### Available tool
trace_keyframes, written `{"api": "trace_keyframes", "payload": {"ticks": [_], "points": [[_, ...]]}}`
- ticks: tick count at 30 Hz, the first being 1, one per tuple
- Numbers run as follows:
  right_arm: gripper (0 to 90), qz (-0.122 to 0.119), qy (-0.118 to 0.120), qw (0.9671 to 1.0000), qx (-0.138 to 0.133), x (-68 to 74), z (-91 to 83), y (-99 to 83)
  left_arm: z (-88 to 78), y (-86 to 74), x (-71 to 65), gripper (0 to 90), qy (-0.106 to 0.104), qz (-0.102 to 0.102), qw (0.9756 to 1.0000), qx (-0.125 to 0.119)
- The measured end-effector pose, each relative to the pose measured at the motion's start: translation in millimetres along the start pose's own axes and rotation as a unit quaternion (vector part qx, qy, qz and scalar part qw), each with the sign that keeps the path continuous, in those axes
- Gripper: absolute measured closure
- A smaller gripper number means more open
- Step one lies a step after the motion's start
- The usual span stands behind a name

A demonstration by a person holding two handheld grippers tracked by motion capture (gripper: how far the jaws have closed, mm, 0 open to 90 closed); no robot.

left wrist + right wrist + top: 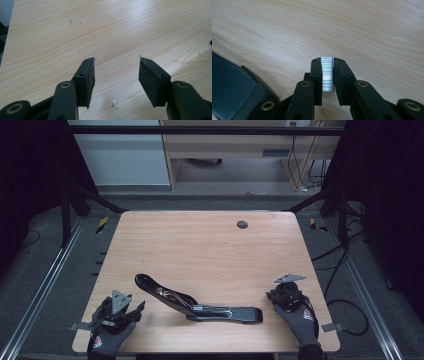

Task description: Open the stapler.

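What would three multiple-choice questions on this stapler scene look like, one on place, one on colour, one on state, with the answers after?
1. Where does the stapler lie?
A. Near edge of the table, between the hands
B. Far edge, by the round hole
C. On the floor

2. What colour is the stapler?
A. Red
B. Black
C. White

3. What are the right tongs doing?
A. Standing wide open
B. Gripping the stapler
C. Pinching a strip of staples

Answers:
1 A, the high view shows it open at the near edge between the two gloved hands.
2 B, its body and lifted arm are black.
3 C, the right gripper view shows the silvery ribbed strip pressed between both pads; the left tongs stand open over bare wood.
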State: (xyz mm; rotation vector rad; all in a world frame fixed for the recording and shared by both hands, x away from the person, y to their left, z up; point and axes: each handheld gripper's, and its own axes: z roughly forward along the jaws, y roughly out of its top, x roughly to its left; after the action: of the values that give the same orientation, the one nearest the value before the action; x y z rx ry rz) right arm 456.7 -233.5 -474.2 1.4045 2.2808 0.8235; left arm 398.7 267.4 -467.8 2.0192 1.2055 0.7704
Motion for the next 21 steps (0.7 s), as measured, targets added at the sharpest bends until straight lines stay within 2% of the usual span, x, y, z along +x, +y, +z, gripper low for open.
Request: {"api": "trace_keyframes", "payload": {"ticks": [1, 3, 6, 8, 10, 11, 14, 15, 16, 21], "points": [[78.3, -0.013, -0.003, 0.9999, -0.001, -1.0, -0.4, -2.4, 0.0, -0.1, 0.2, 46.4, 0.0, 0.0, 1.0, 0.0], [78.3, -0.006, 0.006, 1.0, 0.002, -0.2, -3.9, -6.4, -0.4, -0.2, 1.1, 46.4, 0.001, -0.001, 1.0, 0.0], [78.3, -0.022, 0.003, 0.9998, 0.0, -1.9, -9.0, -13.2, -0.4, -0.4, 1.4, 46.5, 0.001, -0.002, 1.0, 0.0], [78.3, -0.013, 0.006, 0.9999, 0.002, -1.9, -13.8, -17.4, -0.2, -0.3, 1.1, 46.4, 0.001, -0.001, 1.0, 0.0], [78.3, -0.027, 0.003, 0.9996, 0.0, -4.3, -15.7, -22.7, 0.1, -0.3, 0.6, 46.5, 0.001, -0.001, 1.0, 0.001], [78.3, -0.025, 0.004, 0.9997, 0.003, -4.5, -16.9, -24.6, 0.2, -0.2, 0.6, 46.5, 0.001, 0.0, 1.0, 0.002], [78.2, -0.028, 0.001, 0.9996, 0.007, -7.0, -17.3, -29.2, 0.4, -0.3, 0.3, 46.5, 0.001, 0.001, 1.0, 0.003], [78.2, -0.017, 0.004, 0.9998, 0.012, -6.2, -17.9, -29.6, 0.3, -0.3, 0.4, 46.4, 0.001, 0.001, 1.0, 0.003], [78.2, -0.026, 0.001, 0.9996, 0.01, -7.8, -16.6, -31.0, 0.2, -0.3, 0.5, 46.4, 0.001, 0.001, 1.0, 0.003], [78.2, -0.036, -0.003, 0.9991, 0.024, -6.7, -13.9, -31.8, 0.5, -0.5, 0.6, 46.4, -0.001, 0.0, 1.0, 0.004]]}}
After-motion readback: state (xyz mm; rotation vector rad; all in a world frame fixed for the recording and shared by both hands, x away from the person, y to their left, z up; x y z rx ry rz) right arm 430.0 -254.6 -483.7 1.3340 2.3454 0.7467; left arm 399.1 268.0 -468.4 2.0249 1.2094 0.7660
